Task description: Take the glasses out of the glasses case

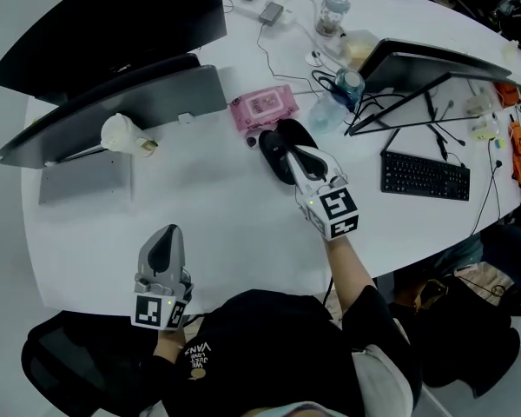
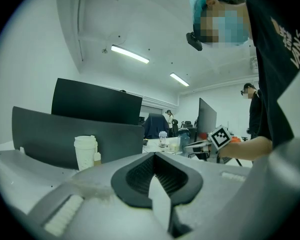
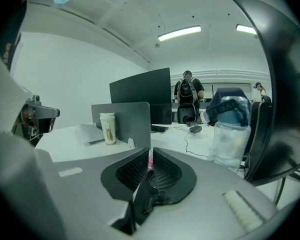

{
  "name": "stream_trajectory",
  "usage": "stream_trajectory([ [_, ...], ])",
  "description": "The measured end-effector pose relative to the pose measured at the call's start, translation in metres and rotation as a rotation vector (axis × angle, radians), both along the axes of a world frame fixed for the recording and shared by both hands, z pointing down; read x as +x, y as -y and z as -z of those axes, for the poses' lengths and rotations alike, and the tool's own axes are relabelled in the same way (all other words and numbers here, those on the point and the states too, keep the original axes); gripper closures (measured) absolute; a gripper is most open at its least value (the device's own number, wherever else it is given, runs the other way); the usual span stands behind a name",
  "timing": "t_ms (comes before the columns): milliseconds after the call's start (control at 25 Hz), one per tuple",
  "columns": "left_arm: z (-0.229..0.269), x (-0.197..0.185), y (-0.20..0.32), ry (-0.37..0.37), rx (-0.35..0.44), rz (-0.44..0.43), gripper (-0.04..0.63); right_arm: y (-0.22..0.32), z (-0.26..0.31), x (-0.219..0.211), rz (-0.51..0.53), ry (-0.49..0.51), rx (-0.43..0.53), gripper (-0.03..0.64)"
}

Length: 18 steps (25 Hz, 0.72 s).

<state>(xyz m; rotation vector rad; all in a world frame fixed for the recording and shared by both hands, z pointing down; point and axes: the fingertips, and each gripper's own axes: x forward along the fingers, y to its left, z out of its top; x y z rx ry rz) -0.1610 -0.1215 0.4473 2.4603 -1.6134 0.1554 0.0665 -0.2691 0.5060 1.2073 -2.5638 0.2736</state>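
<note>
White oval office table carries everything, with dark monitors and desks further back in the room. Near the middle of the table lies the black glasses case, lid swung open, so that two dark oval halves sit side by side. The right gripper reaches in over the case. In the right gripper view its jaws stand almost together, pinching a thin dark piece with a round rim in it. This is probably the glasses, though the view is too dim to rule out an edge of the case. The person's bare forearm runs back from that gripper toward the table's near edge.

Just beyond the case lies a pink wipes pack, close to it but not clearly touching. To the right of the pack stands a clear water bottle with a blue top, amid loose black cables. Further right a black keyboard lies flat under a raised laptop.

To the left, well apart from the case, a white paper cup stands against a grey divider panel.

The left gripper is at the near left edge of the table, well away from the case, with its ribbed jaws pressed together on nothing.
</note>
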Motion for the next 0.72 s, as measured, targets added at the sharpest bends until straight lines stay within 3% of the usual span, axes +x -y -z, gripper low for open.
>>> stream_trajectory([
  [720,-0.018,-0.001,0.011,0.003,-0.045,0.005,0.594,0.023,-0.094,-0.011,0.044,-0.141,-0.175,0.543],
])
